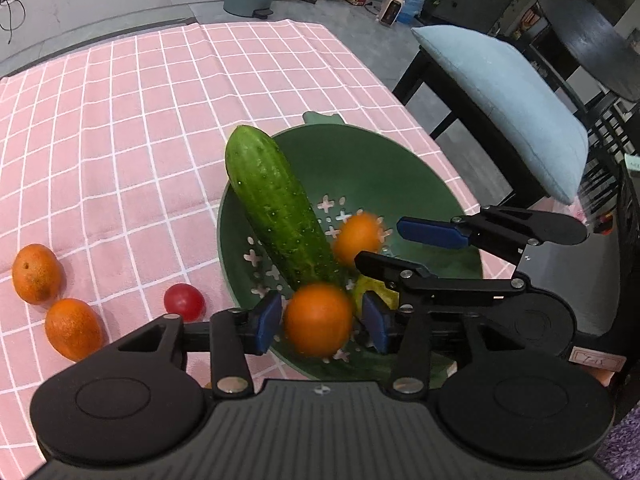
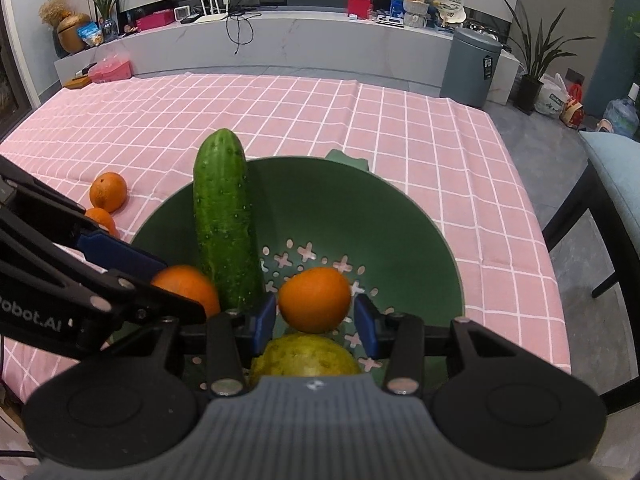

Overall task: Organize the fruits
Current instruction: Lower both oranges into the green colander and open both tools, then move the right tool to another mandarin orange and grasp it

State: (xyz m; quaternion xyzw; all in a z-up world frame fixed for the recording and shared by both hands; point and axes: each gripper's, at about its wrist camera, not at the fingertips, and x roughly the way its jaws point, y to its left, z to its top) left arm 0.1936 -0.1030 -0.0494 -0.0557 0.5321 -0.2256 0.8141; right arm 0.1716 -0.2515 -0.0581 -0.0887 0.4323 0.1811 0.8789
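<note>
- Left gripper [image 1: 320,322]: jaws spread a little wider than the orange [image 1: 318,319] between them. Small gaps show on both sides and the fruit is blurred, so it appears released, not gripped. Judged to be a drop over the bowl [image 1: 420,168].
- Right gripper [image 2: 315,316]: jaws likewise parted around a second orange [image 2: 314,299], with gaps at each pad. This one too looks let go above the bowl floor.
- Both grippers sit side by side over the bowl's near half, presumably so each load lands inside the rim.
- Cucumber [image 1: 276,208]: leans on the bowl's far-left wall, its tip past the rim; it is too long to lie flat.
- A yellow-green fruit [image 2: 306,354] lies in the bowl's near part, under the right gripper.
- Count in or over the bowl: two oranges, one cucumber, one yellow-green fruit.
- Count on the cloth [image 1: 120,120], left of the bowl: two oranges [image 1: 36,273] [image 1: 73,329] and one tomato [image 1: 184,301], well apart from the grippers.
- Judgement: three items remain to be collected.
</note>
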